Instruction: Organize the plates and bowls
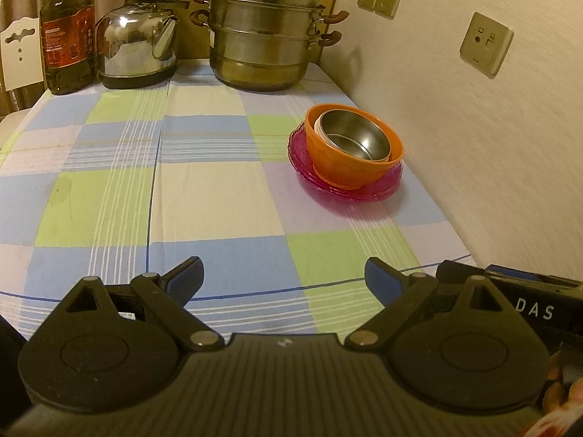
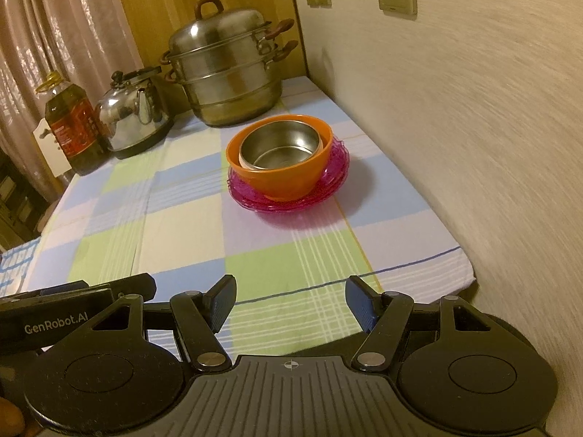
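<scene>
A steel bowl [image 1: 355, 136] sits tilted inside an orange bowl [image 1: 349, 167], which stands on a stack of pink glass plates [image 1: 349, 191] near the wall. The stack also shows in the right wrist view: steel bowl [image 2: 282, 145], orange bowl [image 2: 284, 178], pink plates [image 2: 291, 202]. My left gripper [image 1: 284, 284] is open and empty, low over the table's near edge, well short of the stack. My right gripper [image 2: 289, 302] is open and empty, also at the near edge.
At the table's far end stand a steel steamer pot [image 1: 262, 32], a steel kettle [image 1: 140, 45] and an oil bottle [image 1: 67, 40]. A checked cloth [image 1: 204, 189] covers the table. The wall [image 1: 473, 145] runs along the right side.
</scene>
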A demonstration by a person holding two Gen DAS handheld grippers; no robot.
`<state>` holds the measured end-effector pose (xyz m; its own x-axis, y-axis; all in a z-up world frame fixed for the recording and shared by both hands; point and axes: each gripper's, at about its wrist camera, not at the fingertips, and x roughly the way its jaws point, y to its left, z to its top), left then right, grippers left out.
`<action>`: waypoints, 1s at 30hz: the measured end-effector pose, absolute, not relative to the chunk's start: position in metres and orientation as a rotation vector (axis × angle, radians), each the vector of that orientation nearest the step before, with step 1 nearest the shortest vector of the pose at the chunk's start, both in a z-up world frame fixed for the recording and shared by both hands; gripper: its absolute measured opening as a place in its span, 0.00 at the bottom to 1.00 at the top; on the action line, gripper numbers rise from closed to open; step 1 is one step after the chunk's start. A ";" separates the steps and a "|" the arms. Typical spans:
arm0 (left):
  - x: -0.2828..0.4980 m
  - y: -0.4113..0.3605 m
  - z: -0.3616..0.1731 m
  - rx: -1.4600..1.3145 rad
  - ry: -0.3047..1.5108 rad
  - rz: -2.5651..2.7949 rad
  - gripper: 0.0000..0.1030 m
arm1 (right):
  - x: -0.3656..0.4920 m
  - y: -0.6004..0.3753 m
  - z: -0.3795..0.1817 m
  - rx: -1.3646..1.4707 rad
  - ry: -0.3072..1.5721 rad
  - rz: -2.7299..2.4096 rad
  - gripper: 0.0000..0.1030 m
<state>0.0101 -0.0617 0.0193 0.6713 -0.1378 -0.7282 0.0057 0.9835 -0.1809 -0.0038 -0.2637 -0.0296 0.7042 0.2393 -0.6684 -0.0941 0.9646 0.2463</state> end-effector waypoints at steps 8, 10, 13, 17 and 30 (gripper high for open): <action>0.009 -0.064 0.020 -0.162 0.830 -0.081 0.92 | -0.003 -0.266 -0.028 0.202 0.762 0.185 0.64; 0.009 -0.064 0.020 -0.163 0.830 -0.081 0.92 | -0.003 -0.265 -0.028 0.202 0.762 0.185 0.64; 0.009 -0.064 0.020 -0.162 0.829 -0.081 0.92 | -0.003 -0.265 -0.029 0.203 0.762 0.185 0.64; 0.009 -0.064 0.020 -0.160 0.829 -0.083 0.92 | -0.003 -0.266 -0.028 0.204 0.760 0.183 0.64; 0.010 -0.065 0.020 -0.158 0.831 -0.084 0.92 | -0.002 -0.268 -0.028 0.202 0.759 0.182 0.64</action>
